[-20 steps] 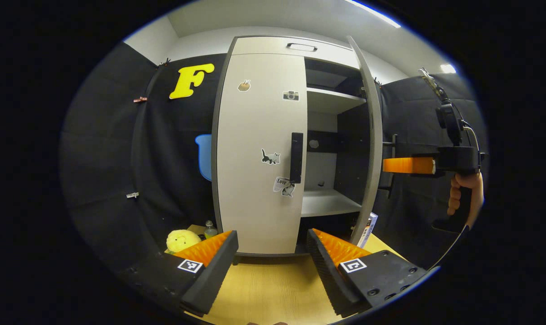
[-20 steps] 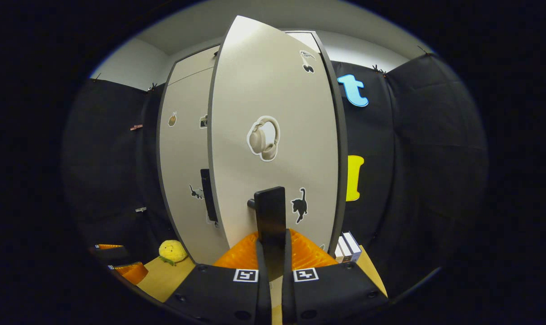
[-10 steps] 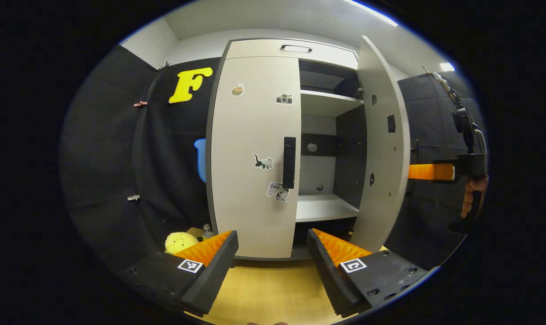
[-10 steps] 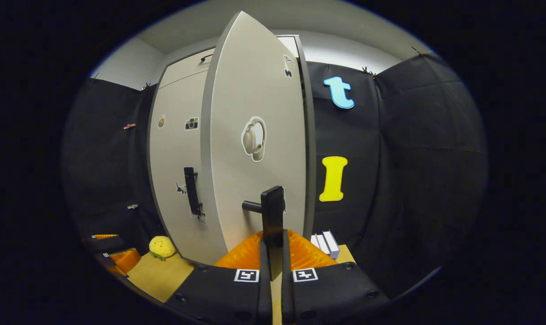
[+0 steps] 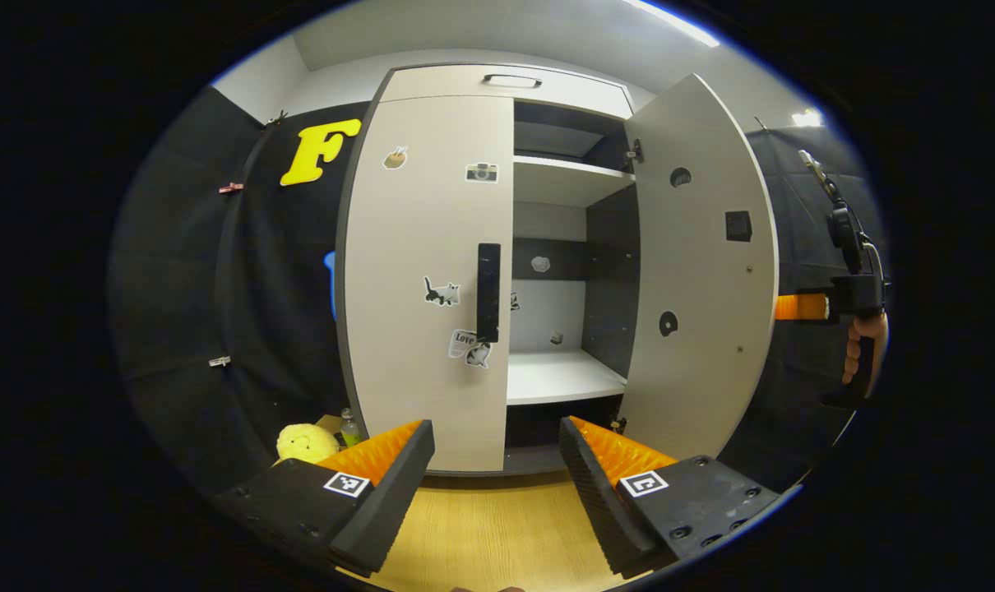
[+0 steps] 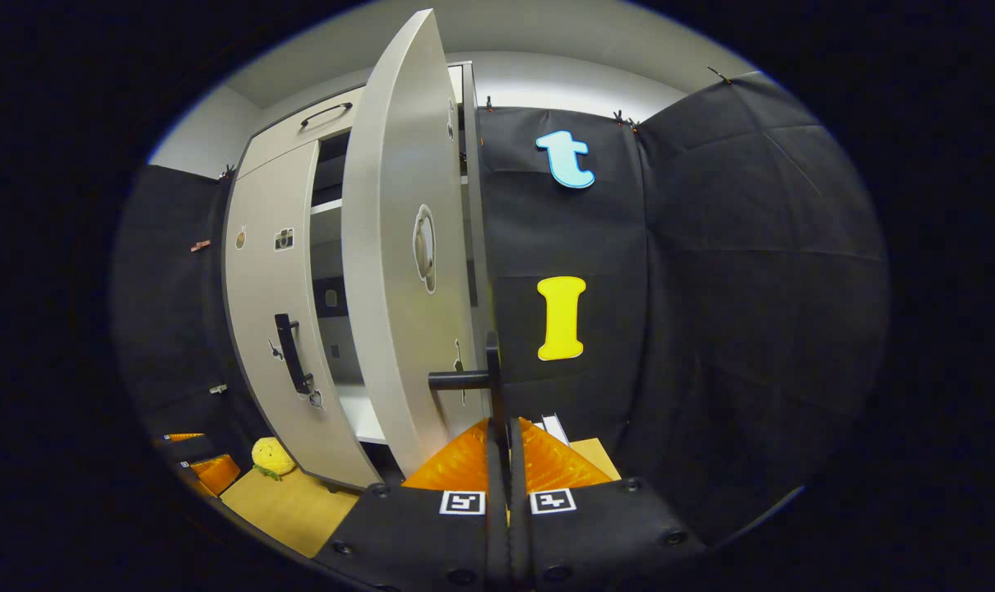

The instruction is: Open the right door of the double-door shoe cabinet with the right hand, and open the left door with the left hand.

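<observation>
Right door (image 5: 703, 271) has swung wider, right gripper (image 6: 506, 460) clamping its handle (image 6: 491, 380).

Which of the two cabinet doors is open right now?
The right door, swung wide with the right gripper clamped on its handle. The left door, with the cat sticker, is shut.

1. This is a staged recording booth, not a lived-in home: black cloth (image 6: 752, 271) hangs as walls, pinned up with small clips (image 5: 230, 187).
2. A pale shoe cabinet (image 5: 423, 271) dotted with stickers stands on a wooden desk (image 5: 489, 534).
3. A yellow plush toy (image 5: 304, 442) and a small bottle (image 5: 349, 428) sit at the desk's far left corner, like props.
4. Plain white walls and a ceiling strip light (image 5: 670, 20) show above the cloth.
</observation>
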The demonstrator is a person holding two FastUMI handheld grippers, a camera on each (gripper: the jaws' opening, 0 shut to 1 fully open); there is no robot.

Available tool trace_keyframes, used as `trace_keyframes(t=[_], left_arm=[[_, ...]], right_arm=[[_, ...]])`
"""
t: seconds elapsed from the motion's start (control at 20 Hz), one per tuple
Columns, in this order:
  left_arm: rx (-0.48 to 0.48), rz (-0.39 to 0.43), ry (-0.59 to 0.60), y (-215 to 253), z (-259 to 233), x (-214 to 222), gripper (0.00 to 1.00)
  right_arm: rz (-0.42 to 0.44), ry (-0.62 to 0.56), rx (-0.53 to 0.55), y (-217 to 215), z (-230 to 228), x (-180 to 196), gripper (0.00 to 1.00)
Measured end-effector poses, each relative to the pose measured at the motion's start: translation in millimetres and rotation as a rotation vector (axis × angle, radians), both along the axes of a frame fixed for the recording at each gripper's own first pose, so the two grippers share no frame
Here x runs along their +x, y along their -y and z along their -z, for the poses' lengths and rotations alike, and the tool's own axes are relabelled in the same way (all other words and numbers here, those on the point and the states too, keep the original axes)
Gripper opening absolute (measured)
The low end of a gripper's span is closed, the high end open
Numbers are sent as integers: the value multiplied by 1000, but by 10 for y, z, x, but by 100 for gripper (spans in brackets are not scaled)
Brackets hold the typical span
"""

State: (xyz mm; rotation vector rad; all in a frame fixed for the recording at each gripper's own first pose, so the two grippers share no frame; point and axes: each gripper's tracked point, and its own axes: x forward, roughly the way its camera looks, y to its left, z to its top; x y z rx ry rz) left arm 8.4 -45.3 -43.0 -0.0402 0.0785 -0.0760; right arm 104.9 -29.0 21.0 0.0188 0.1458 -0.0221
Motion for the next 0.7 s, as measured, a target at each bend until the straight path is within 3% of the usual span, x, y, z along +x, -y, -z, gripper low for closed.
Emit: trace_keyframes(t=[0.45,0.7], left_arm=[[1,67,17,-13,-44,-26,95],[-16,96,26,-163,-53,-88,95]], right_arm=[[77,-32,-64,143,119,-645,5],[78,19,-14,-179,-76,-930,5]])
